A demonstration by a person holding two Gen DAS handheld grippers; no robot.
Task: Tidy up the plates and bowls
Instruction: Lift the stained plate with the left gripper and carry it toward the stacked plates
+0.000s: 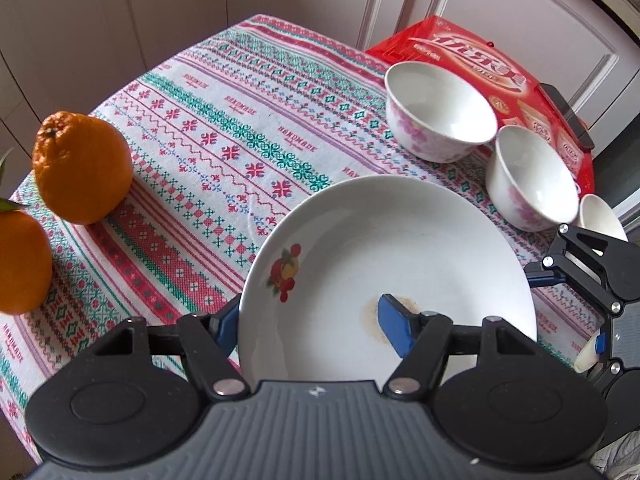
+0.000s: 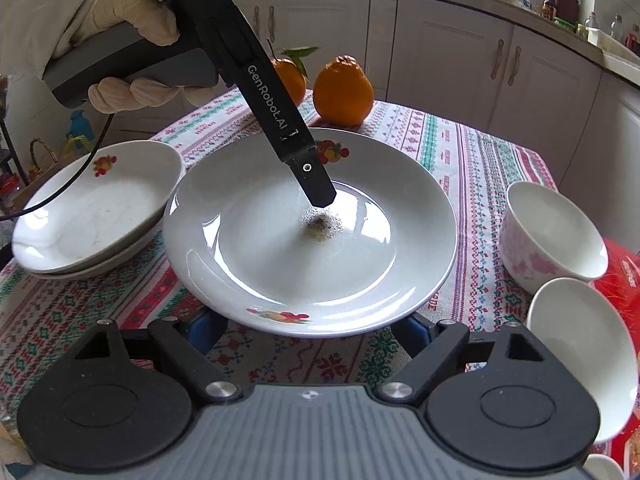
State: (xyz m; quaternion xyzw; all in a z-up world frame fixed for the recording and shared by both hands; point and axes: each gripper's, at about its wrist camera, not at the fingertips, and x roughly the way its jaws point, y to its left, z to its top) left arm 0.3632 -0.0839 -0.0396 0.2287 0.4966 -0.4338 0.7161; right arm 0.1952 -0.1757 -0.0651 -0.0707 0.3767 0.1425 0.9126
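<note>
Over the patterned tablecloth (image 1: 208,128) my left claw (image 1: 312,320) pinches the rim of the white plate (image 1: 400,248): one blue finger (image 1: 394,320) lies inside on the plate's floor beside a brown stain, the other sits outside under the edge. My right claw (image 2: 308,332) is spread wide, its blue tips low beneath the plate's near rim; whether they touch it I cannot tell. The plate holds nothing but that stain (image 2: 320,226) and its fruit prints. Two pink-flowered bowls (image 1: 436,112) stand empty near the red box (image 1: 472,52).

Only the right wrist view shows my gloved left hand (image 2: 120,12) on its handle and two more plates stacked (image 2: 96,204) just beside this one. Both views show the two oranges (image 1: 80,168).
</note>
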